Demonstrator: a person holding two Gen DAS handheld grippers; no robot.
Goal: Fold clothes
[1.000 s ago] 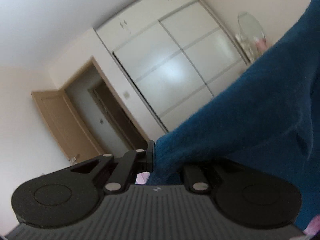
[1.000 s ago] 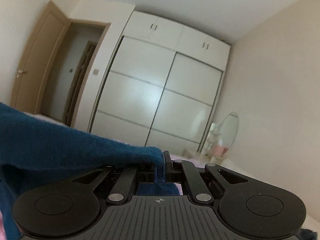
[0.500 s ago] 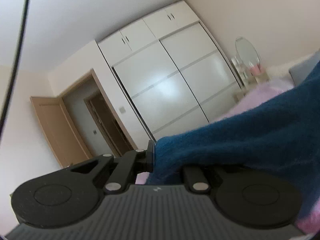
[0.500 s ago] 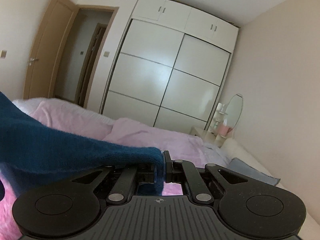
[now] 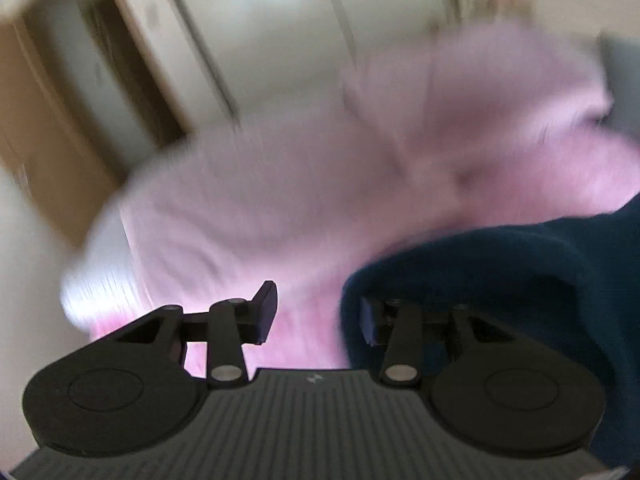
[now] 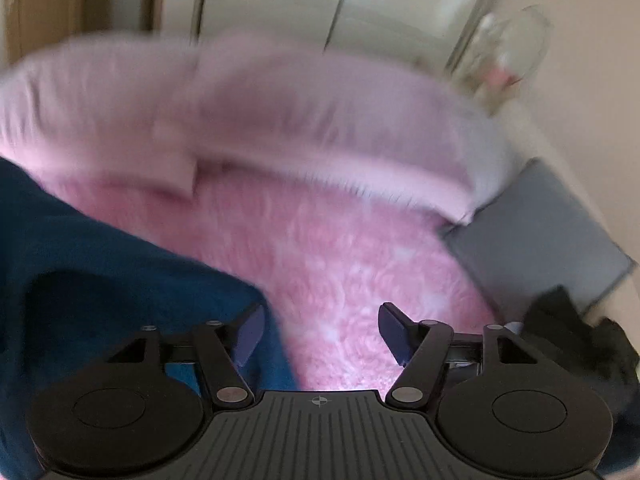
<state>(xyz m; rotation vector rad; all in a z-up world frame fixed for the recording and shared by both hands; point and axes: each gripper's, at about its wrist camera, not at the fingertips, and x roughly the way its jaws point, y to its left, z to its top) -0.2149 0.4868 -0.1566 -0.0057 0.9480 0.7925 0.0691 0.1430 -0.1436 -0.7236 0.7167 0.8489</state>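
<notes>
Tongs on both left and right gape over pink bedding, blue garment beside, wardrobe seemingly behind.

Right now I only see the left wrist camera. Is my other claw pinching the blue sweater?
Observer: No. The right gripper is open, and only pink blanket shows between its fingers.
Operator: So where is the sweater over there?
Observer: The blue sweater lies loose by the finger on the picture's left side, not clamped.
Operator: Are there any other clothes?
Observer: Yes, a black cloth is bunched up past the gripper's other finger.
</notes>
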